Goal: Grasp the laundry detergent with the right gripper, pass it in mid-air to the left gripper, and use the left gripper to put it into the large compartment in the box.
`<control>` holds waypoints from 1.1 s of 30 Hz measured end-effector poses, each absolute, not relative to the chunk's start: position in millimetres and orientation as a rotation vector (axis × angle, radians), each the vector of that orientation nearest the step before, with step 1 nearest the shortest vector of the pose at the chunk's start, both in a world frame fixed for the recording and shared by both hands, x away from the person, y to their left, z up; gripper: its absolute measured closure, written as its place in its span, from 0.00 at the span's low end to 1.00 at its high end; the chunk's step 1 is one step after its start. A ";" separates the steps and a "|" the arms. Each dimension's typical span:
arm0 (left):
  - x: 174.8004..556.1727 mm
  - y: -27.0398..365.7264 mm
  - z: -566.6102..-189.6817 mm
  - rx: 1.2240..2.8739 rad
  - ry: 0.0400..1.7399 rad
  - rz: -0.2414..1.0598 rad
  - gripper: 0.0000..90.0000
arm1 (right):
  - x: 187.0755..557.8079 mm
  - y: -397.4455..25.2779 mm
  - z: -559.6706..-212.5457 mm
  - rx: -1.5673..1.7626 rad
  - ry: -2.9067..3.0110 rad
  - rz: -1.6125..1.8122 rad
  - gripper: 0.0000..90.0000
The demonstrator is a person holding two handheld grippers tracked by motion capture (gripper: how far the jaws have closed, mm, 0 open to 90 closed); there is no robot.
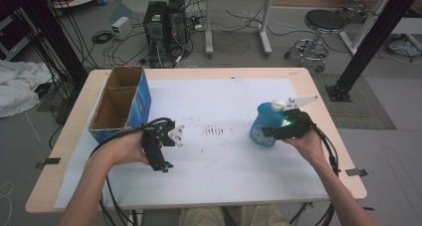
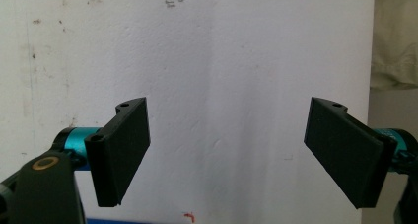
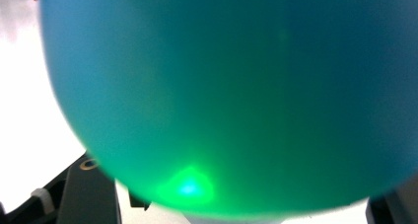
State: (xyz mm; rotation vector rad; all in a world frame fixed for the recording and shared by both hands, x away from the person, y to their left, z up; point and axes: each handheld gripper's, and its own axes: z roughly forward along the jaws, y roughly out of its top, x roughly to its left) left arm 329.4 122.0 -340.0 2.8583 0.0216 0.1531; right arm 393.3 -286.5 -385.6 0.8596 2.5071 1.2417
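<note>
From above, a blue bottle (image 1: pixel 264 122) stands right of centre on a white-covered table (image 1: pixel 224 176); the right gripper (image 1: pixel 272 132) is against it, grip unclear. The left gripper (image 2: pixel 226 150) view shows its jaws spread wide, holding nothing. The right gripper view shows the bottle (image 3: pixel 236 86) blurred, very close.

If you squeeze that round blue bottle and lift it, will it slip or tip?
The blue bottle looks smooth and rounded, so it may slip in the right gripper. It stands upright with a narrow white-capped top, so a push up high could probably tip it.
</note>
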 end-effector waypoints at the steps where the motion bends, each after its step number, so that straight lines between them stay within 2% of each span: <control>1: 329.5 121.9 -340.1 2.858 0.021 0.153 0.20 | 393.6 -286.4 -385.8 0.860 2.507 1.245 0.34; 8: 329.7 121.7 -340.2 2.859 0.023 0.153 0.20 | 394.7 -287.1 -385.9 0.869 2.502 1.252 0.37; 17: 330.0 121.5 -340.5 2.862 0.018 0.150 0.20 | 393.9 -283.9 -387.7 0.849 2.509 1.229 0.47; 33: 330.4 119.4 -335.0 2.836 0.031 0.147 0.20 | 391.5 -283.0 -386.6 0.798 2.497 1.209 0.52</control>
